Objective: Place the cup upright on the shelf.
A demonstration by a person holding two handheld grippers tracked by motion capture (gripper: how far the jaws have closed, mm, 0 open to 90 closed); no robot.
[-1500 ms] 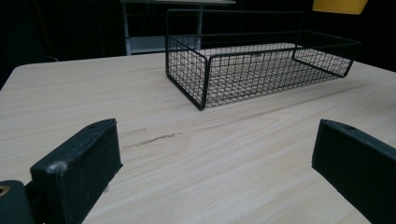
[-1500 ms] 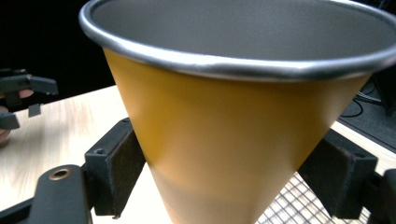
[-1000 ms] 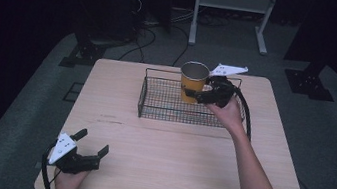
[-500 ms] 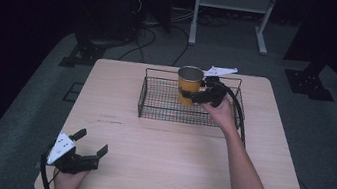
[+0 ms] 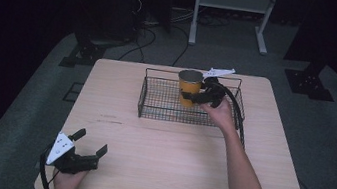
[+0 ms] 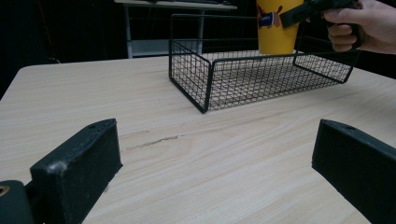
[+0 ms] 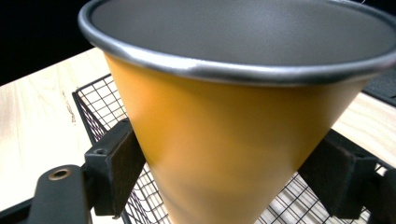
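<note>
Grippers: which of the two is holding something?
The right gripper, at the basket: its jaws clamp the yellow cup. The left gripper is open.

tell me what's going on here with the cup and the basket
A person works two handheld grippers at a wooden table. The right gripper is clamped on a yellow cup, holding it upright over the black wire basket. The left gripper rests open near the table's front edge, holding nothing.

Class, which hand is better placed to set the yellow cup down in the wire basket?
Right: its tongs grip the yellow cup over the wire basket; the left tongs rest open at the table's near edge.
</note>
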